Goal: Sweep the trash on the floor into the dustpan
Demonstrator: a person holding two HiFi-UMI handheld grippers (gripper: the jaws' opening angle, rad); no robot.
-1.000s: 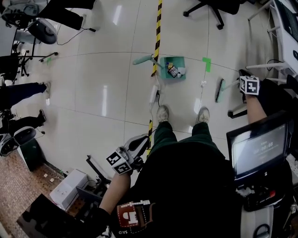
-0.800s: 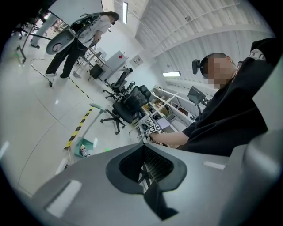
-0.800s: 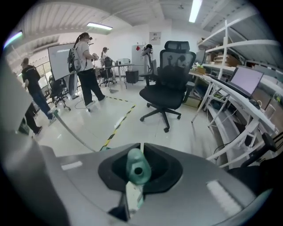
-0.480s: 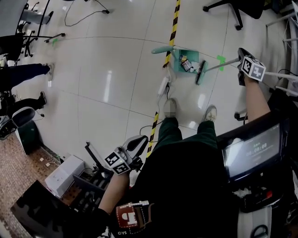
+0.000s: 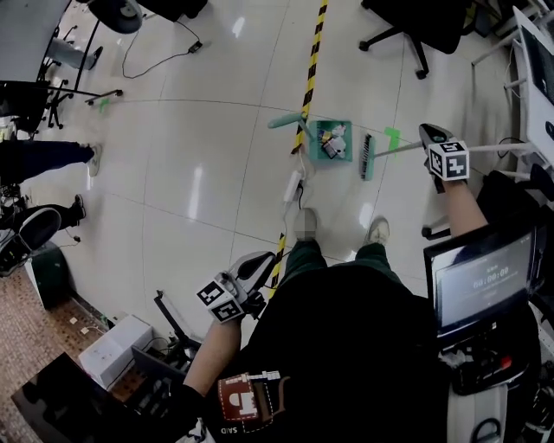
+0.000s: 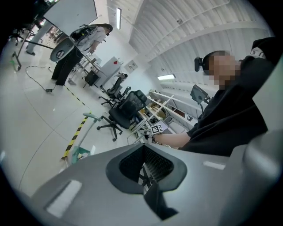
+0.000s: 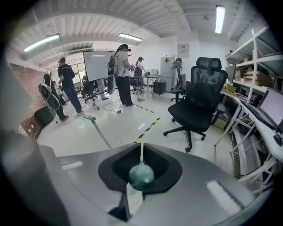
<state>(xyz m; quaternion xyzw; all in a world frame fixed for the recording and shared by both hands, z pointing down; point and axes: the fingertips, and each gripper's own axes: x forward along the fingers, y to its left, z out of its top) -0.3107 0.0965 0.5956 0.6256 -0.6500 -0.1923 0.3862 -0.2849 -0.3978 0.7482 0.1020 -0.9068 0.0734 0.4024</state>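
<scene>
In the head view a green dustpan (image 5: 330,140) lies on the pale floor by the striped tape, with trash (image 5: 331,144) inside it and its teal handle (image 5: 286,122) pointing left. Just to its right and apart from it lies the green broom head (image 5: 366,157). The broom's thin shaft (image 5: 400,149) runs right into my right gripper (image 5: 430,138), which is shut on it. In the right gripper view the handle's green end knob (image 7: 141,175) sits between the jaws. My left gripper (image 5: 256,266) hangs by my waist, shut and holding nothing (image 6: 145,164).
Yellow-black tape (image 5: 307,78) crosses the floor, with a white power strip (image 5: 291,183) on it near my shoes (image 5: 305,223). A black office chair (image 5: 415,22) stands at the back right. A monitor (image 5: 480,277) is at my right, a bystander's legs (image 5: 52,156) at the left.
The right gripper swung the broom head leftward from well right of the dustpan up to its right side; it now rests slightly off it. The left gripper stayed at my waist.
</scene>
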